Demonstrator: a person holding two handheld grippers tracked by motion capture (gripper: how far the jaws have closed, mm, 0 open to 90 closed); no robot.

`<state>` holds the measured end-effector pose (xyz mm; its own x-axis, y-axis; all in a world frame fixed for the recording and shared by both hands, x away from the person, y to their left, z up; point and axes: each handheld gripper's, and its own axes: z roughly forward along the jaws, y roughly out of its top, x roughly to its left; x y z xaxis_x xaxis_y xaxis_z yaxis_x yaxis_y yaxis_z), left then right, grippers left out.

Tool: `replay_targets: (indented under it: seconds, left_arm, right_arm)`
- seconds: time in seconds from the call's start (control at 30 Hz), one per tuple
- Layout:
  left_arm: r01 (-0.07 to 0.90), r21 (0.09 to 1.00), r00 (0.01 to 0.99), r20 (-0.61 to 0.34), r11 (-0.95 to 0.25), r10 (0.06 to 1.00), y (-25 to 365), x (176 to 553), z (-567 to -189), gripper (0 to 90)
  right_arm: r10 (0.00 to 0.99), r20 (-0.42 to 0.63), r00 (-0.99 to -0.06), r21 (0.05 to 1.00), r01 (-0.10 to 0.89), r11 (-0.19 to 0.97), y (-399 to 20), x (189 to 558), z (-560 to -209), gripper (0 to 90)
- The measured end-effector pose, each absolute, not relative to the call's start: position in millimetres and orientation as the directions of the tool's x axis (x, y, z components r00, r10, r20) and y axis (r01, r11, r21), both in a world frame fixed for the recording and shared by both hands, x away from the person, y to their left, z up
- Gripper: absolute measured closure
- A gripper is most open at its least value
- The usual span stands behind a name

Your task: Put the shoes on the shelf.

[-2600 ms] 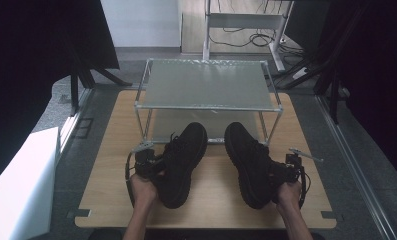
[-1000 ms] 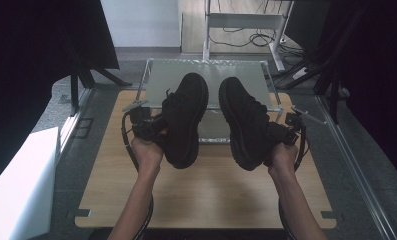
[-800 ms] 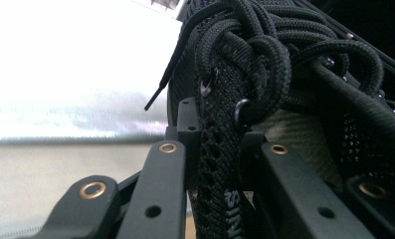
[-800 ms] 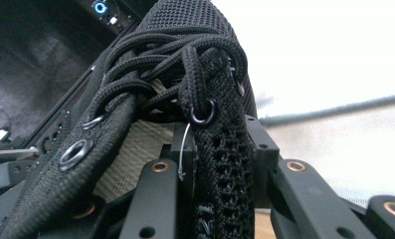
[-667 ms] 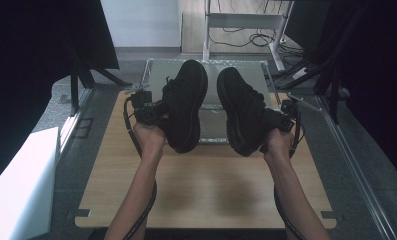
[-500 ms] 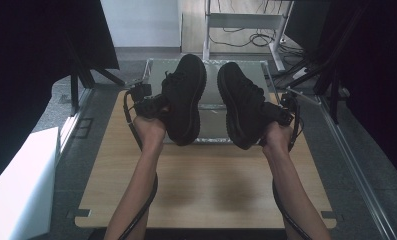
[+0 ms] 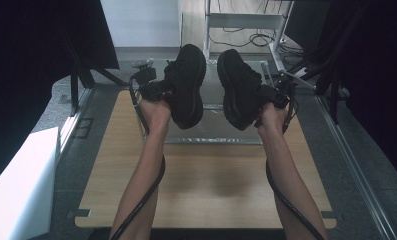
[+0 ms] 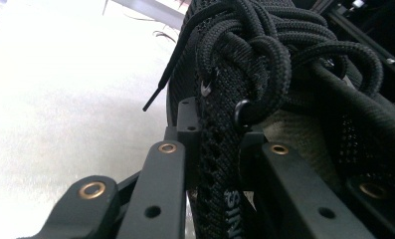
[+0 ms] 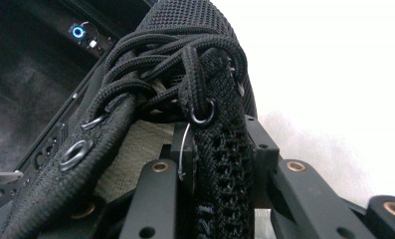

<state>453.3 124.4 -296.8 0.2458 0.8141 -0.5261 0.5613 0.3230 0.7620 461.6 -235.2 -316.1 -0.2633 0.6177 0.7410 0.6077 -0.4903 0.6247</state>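
While the wooden table (image 7: 206,185) lies bare below the person's forearms, the pair of black shoes that rested on it a couple of seconds ago is now off the board and carried forward, up over the glass-topped rack (image 7: 211,135) at the table's far edge. Over the last second both shoes have moved on from the rack's near rail to hang above its frosted top, toes pointing away from the person and tipped upward, side by side but apart. I judge this as the carry leg of putting the pair on the rack — lift done, set-down still to come, since neither sole touches the glass yet. The left shoe (image 7: 186,85) hangs from the left gripper (image 7: 161,90), whose jaws pinch the eyelet strip of the upper just below the knotted laces, as the left gripper view shows (image 8: 220,164). The right shoe (image 7: 238,87) hangs the same way from the right gripper (image 7: 266,95) — its jaws are clamped on the laced edge (image 9: 220,164). Neither grip has loosened on the way.
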Motion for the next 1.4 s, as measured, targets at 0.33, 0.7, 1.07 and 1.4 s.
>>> replay_targets:
  seconds: [0.33, 0.7, 1.07, 1.4]
  left_arm:
    - [0.570, 0.762, 0.203, -0.492, 0.306, 0.846, 115.2, 475.8, -293.9, 78.7]
    - [0.596, 0.748, 0.158, -0.467, 0.293, 0.870, 106.9, 499.9, -296.4, 78.4]
    - [0.610, 0.762, 0.142, -0.375, 0.217, 0.916, 88.4, 517.8, -288.9, 76.7]
    - [0.631, 0.758, 0.144, -0.325, 0.166, 0.935, 76.1, 527.9, -294.8, 73.4]
  right_arm:
    - [0.676, 0.700, -0.228, 0.644, 0.610, -0.461, -220.1, 486.0, -312.5, 72.3]
    - [0.761, 0.630, -0.158, 0.672, 0.602, -0.432, -211.3, 506.5, -317.3, 72.3]
    - [0.834, 0.535, -0.136, 0.725, 0.582, -0.370, -198.6, 520.4, -310.7, 71.0]
    - [0.878, 0.450, -0.162, 0.769, 0.570, -0.289, -186.6, 525.3, -308.3, 67.1]
